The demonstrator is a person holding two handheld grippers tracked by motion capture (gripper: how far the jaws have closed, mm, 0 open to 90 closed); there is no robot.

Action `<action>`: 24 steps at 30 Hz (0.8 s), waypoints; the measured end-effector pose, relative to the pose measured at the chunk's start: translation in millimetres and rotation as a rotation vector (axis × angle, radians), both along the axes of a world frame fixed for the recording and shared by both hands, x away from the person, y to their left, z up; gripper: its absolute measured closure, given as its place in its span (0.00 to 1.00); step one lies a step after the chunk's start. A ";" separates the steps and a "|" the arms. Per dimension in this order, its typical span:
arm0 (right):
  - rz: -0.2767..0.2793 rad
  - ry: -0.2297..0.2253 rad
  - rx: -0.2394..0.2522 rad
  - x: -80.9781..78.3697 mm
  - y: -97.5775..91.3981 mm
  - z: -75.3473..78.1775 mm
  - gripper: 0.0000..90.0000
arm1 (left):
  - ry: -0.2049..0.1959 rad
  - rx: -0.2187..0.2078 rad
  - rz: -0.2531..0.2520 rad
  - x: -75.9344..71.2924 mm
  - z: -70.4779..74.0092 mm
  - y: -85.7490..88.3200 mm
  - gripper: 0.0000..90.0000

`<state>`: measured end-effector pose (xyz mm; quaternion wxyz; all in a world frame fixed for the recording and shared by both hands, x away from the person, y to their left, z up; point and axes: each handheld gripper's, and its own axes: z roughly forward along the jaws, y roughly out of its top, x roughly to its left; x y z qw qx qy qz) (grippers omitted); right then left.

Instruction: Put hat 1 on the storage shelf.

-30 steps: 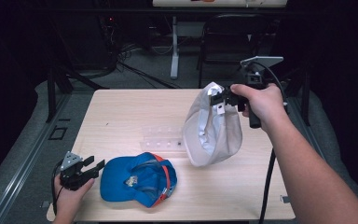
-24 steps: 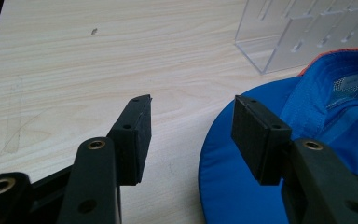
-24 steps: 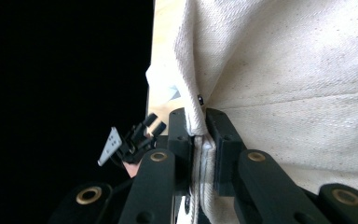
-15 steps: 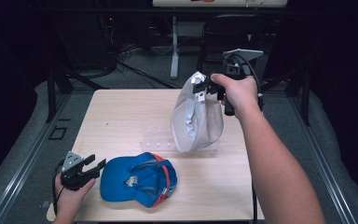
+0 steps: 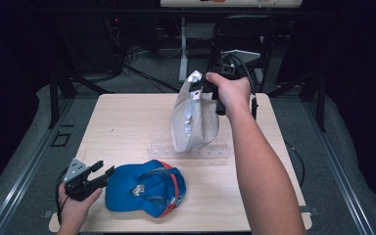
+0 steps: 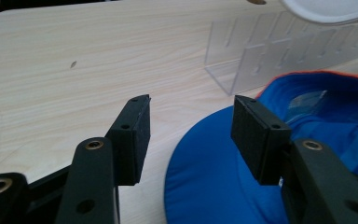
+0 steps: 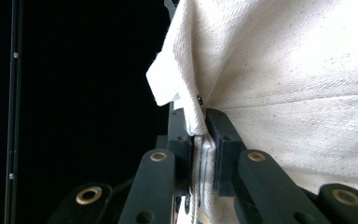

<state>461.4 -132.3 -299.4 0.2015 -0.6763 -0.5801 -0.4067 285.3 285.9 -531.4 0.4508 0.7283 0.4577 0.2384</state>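
cream cloth cap (image 5: 193,120) hanging limp, edge pinched by right gripper (image 5: 201,89)

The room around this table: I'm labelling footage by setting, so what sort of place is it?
Probably a lab or recording studio: a lone wooden table on grey floor, cables behind it, dark surroundings.

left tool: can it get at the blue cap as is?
Probably yes. The left tool sits open on the wooden table right beside the blue fabric baseball cap with orange trim; in the left gripper view the cap's brim lies just ahead between the open jaws, with nothing between.
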 end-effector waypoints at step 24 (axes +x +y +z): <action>0.010 -0.016 -0.051 4.8 26.2 -8.8 0.90 | -0.073 0.139 -0.244 15.8 42.5 -135.2 0.48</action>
